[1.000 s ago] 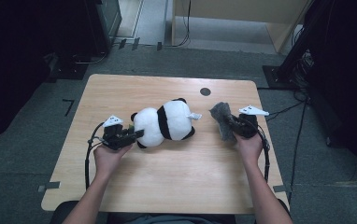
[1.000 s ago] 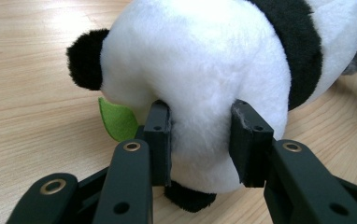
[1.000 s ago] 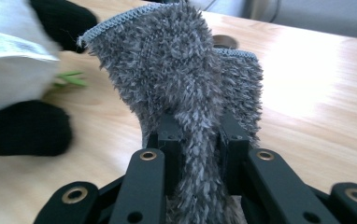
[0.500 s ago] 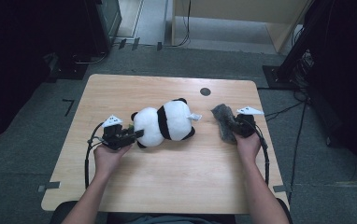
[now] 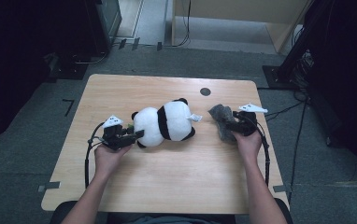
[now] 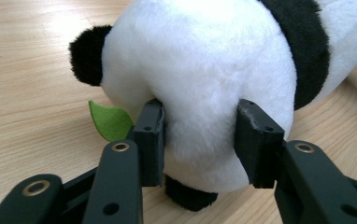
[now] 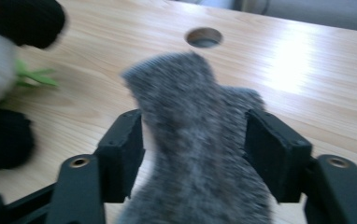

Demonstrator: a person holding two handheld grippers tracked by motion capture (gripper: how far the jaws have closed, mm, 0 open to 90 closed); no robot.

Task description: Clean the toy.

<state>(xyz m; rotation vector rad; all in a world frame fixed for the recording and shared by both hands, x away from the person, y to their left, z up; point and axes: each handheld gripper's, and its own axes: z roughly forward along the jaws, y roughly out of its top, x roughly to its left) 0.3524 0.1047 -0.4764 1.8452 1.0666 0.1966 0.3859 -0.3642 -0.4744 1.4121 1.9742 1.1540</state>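
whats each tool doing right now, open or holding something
Left tool: closed on the plush panda, jaws just easing wider.
Right tool: open around the grey fuzzy cloth, jaws just opened, pads off it.

I read the black-and-white plush panda (image 6: 214,70) as soft, deep-pile cloth, matt throughout, with a flat green felt leaf (image 6: 109,120) of smooth, fibrous finish beside it. The grey fuzzy fabric piece (image 7: 200,154) looks like coarse fleece, mottled and matt. The pale wood-grain desk (image 5: 176,177) appears smooth with a light satin sheen. I note the left tool (image 6: 200,140) and right tool (image 7: 193,154) have matt black plastic jaws, faintly ridged, with bright brass-coloured metal rivets.
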